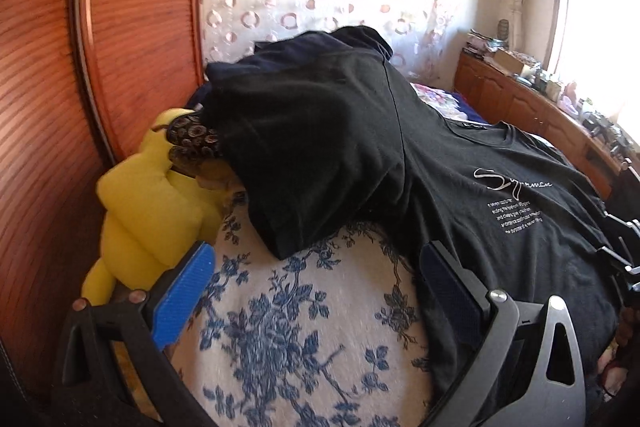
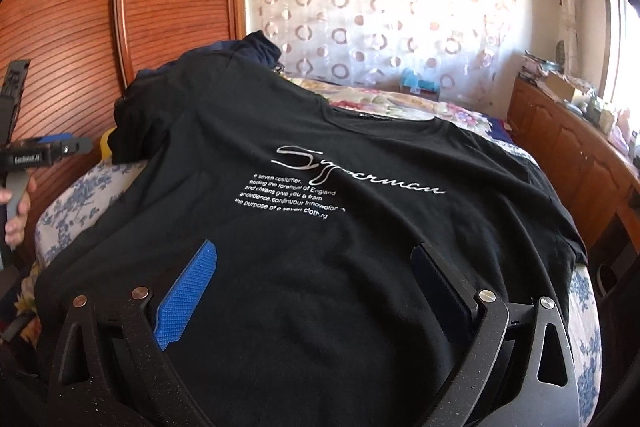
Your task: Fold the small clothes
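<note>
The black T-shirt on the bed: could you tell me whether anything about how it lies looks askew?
Yes. The black T-shirt lies mostly flat, print up, but its left sleeve is draped up over a heap by the yellow plush toy instead of lying flat.

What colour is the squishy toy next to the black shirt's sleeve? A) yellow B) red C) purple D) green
A: the left claw's camera shows a yellow plush toy lying against the wooden headboard, right beside the sleeve of the black T-shirt.
</note>
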The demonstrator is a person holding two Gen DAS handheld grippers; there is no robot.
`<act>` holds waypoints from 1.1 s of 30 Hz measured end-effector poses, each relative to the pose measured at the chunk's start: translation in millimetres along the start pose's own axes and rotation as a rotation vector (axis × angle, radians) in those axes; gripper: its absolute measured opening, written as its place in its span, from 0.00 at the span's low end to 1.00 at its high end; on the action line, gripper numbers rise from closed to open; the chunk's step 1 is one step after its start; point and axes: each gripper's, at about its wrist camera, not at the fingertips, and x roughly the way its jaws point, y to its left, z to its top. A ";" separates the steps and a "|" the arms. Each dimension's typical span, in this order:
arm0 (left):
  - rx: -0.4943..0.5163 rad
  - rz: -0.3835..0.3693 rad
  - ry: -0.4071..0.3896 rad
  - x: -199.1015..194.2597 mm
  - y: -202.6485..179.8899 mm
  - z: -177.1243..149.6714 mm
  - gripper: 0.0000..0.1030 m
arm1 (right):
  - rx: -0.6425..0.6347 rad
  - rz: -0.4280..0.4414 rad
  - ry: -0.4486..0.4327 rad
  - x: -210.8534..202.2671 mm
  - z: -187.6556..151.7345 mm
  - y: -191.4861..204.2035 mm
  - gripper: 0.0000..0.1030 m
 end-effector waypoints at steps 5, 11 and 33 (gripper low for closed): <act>-0.041 -0.089 0.063 23.7 18.7 7.3 0.84 | -0.023 0.005 0.019 9.4 0.4 1.6 0.96; -0.081 -0.107 0.119 48.1 31.6 6.9 0.70 | -0.044 0.012 0.040 15.9 -2.4 4.6 0.96; 0.082 -0.155 -0.050 -7.7 -27.0 60.8 0.03 | -0.021 0.019 0.018 14.7 -4.1 1.6 0.96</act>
